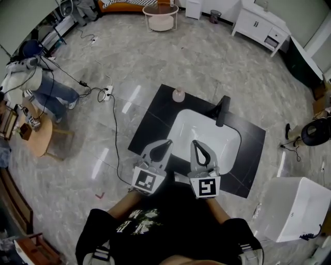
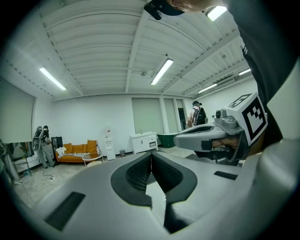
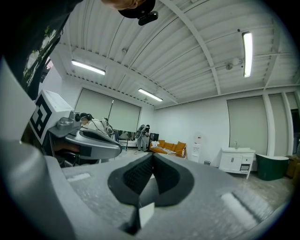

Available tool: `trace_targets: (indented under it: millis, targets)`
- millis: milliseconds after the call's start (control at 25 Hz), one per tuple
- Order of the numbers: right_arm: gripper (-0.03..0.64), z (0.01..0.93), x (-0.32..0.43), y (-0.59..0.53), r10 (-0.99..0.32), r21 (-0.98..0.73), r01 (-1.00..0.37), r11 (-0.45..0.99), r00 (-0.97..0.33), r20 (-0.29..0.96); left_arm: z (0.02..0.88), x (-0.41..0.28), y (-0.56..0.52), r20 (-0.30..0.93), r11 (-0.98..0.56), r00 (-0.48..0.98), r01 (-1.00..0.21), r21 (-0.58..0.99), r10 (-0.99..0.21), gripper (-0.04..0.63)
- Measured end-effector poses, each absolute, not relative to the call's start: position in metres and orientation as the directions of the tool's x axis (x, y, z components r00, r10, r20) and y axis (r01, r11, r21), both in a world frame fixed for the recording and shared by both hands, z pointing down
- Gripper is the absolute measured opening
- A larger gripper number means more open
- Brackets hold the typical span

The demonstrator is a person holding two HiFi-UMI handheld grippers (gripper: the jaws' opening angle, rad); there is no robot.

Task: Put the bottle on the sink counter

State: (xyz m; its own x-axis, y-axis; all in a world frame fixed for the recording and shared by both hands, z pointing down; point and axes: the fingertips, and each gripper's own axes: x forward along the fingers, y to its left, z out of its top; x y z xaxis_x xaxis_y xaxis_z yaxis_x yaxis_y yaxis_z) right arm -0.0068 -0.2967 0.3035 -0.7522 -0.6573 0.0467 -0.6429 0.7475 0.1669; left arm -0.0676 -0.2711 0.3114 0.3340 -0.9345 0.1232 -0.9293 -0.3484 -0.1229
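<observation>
Pale bottle [image 1: 178, 94] stands upright at the far edge of the black sink counter [image 1: 150, 121], left of the black tap [image 1: 222, 110] and beyond the white basin [image 1: 207, 137], while the left gripper [image 1: 166, 143] and right gripper [image 1: 196, 144] hover at the near edge, both clenched on nothing.

A round coffee table [image 1: 160, 16] stood just beside an orange sofa [image 1: 124, 6]. A white cabinet [image 1: 258, 25] sat well apart from them. A person [image 1: 49, 90] sat near what seemed a power strip [image 1: 107, 93].
</observation>
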Motion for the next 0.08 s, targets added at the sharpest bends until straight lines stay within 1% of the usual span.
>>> trace_targets:
  millis: [80]
  targets:
    - [-0.005, 0.3053, -0.0072, -0.2978, -0.658, 0.169, -0.643, 0.747, -0.752, 0.050, 0.3119, -0.0665, -0.2723, 0.120, -0.348, 0.334, -0.929, -0.124, -0.935, 0.014]
